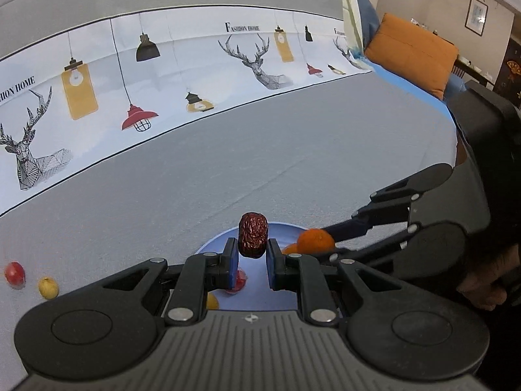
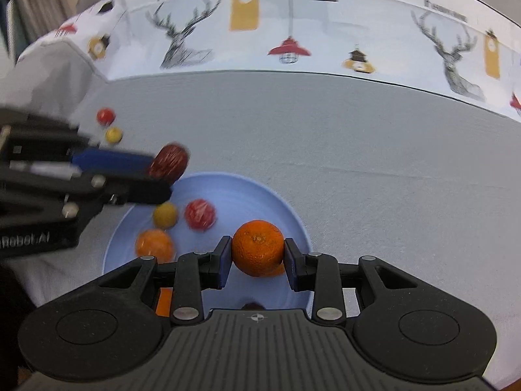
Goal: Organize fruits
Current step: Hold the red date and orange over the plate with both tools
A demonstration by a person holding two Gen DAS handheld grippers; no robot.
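My left gripper is shut on a dark red wrinkled date and holds it above the near-left rim of the blue plate; it also shows in the right wrist view. My right gripper is shut on an orange above the plate; the orange also shows in the left wrist view. On the plate lie a red fruit, a small yellow fruit and another orange.
A red fruit and a yellow fruit lie on the grey cloth left of the plate, also shown in the right wrist view. A white band printed with deer and lamps runs behind. An orange cushion sits far right.
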